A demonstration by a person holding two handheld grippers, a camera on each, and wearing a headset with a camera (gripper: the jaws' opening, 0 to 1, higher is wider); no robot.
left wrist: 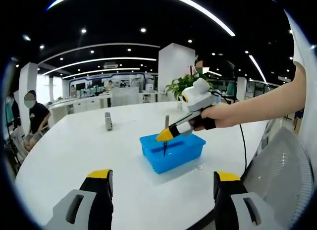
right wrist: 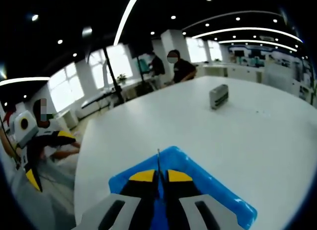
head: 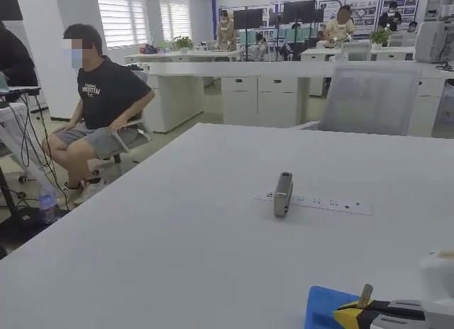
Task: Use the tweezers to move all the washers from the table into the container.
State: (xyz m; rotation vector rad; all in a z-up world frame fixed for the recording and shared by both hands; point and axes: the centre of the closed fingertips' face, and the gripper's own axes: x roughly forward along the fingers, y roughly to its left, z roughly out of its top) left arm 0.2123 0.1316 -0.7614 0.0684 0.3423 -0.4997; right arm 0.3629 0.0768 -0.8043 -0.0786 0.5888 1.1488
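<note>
A blue container (head: 320, 309) sits at the near right of the white table (head: 177, 244). My right gripper (right wrist: 158, 176) is shut on thin metal tweezers (right wrist: 158, 158), whose tip points down over the blue container (right wrist: 203, 183). In the left gripper view, a hand holds that right gripper (left wrist: 166, 135) above the container (left wrist: 184, 157), with the tweezers (left wrist: 165, 145) reaching into it. My left gripper (left wrist: 163, 178) hovers open and holds nothing, back from the container at the table edge. I cannot make out any washers for certain.
A grey device (head: 283, 193) stands on a white power strip (head: 333, 203) at mid-table. An office chair (head: 372, 95) stands at the far edge. A person (head: 99, 109) sits on the left. Another chair (left wrist: 287, 175) is close to my left gripper.
</note>
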